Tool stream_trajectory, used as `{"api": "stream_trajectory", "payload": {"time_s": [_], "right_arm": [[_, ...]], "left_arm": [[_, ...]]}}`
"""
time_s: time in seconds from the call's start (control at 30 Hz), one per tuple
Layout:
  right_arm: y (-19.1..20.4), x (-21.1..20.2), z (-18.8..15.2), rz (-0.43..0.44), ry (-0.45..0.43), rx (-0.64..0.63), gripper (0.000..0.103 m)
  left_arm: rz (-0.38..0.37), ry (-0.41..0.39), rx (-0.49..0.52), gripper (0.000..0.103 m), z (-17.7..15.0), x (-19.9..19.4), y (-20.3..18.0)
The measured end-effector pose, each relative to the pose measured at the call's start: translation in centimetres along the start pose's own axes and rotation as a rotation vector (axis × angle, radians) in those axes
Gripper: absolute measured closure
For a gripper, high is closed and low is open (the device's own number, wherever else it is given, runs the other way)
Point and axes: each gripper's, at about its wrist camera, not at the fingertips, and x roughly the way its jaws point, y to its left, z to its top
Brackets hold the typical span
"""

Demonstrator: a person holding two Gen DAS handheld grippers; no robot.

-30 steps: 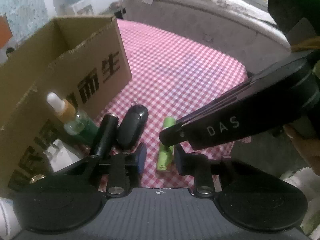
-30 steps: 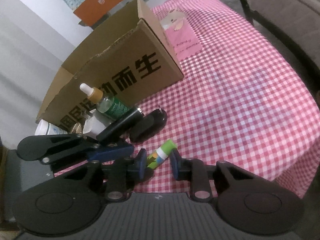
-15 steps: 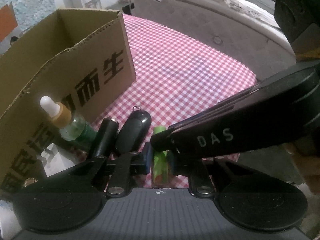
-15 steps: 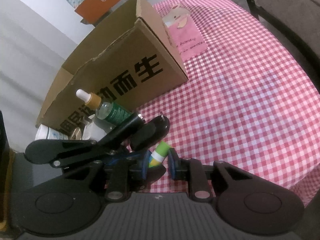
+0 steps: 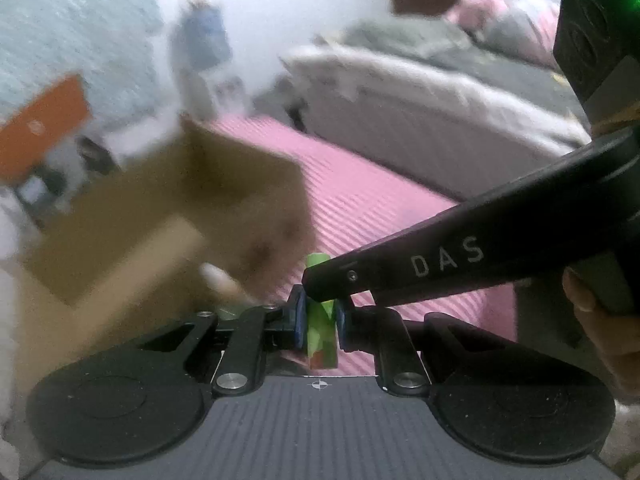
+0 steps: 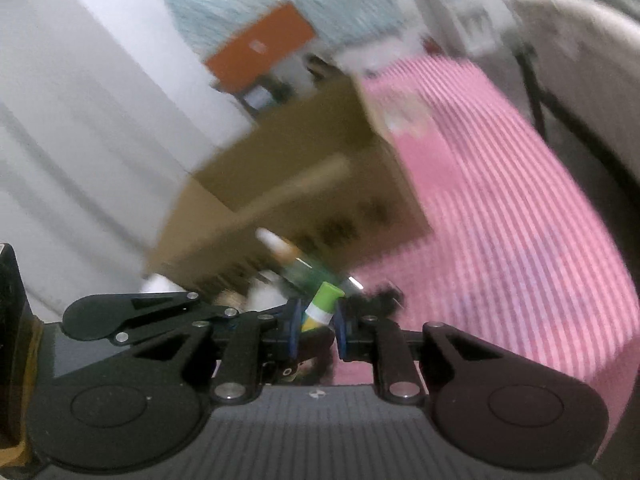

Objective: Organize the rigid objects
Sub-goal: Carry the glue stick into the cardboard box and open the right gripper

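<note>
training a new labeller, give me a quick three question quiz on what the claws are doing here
1. True or false: the left claw is empty.
2. The right claw grips: A) a metal spoon, B) a small green plastic tube, C) a red cup.
3. Fill in: the open brown cardboard box stands on a ___ cloth.
Key: 1 false, it grips the same tube; 2 B; 3 pink.

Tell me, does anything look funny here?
Yes. Both the left gripper and the right gripper pinch the same small green tube at once, which sits tilted. The views are blurred.
</note>
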Motion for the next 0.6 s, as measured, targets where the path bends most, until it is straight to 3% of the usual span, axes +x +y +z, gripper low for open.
{"api": "stream_trajectory", "payload": {"time_s": [0.13,0.3,0.43,0.6], "right_arm": [[4.6,-0.5,3.1,0.085,-0.062,-0.136,0.084],[9.5,3.2,8.6,0.205,-0.027,-0.247,0.084],[11.5,10.0,12.8,0.219,0.118,-0.258,0.084],[10.7,19.5,15.8,0.176,0.337,-0.152,0.084]], "left_arm": [[0.099,-0.070,-0.068,0.088,1.7,-3.6,4.4],[0.189,-0.033,-0.180,0.088,3.5,-3.9,11.5],[0.201,0.078,-0.300,0.088,3.9,0.5,17.1],[0.180,0.216,-0.406,0.088,2.7,6.8,21.9]]}}
